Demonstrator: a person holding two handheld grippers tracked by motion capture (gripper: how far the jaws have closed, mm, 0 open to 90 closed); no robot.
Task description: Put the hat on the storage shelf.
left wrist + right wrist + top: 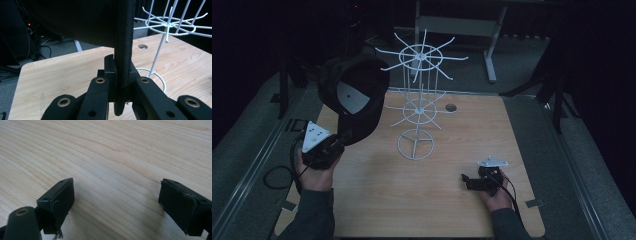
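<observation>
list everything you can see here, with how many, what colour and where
cap: 1, black, held up over the table's left side by its brim, next to the rack
wire rack: 1, white, standing mid-table, hooks bare
table: 1, light wood, under everything
hole: 1, round, in the table behind the rack
left gripper: 1, black, fingers shut on the cap brim
right gripper: 1, black, low over the table's right side, open, nothing between its fingers
hands: 2, at the bottom edge
</observation>
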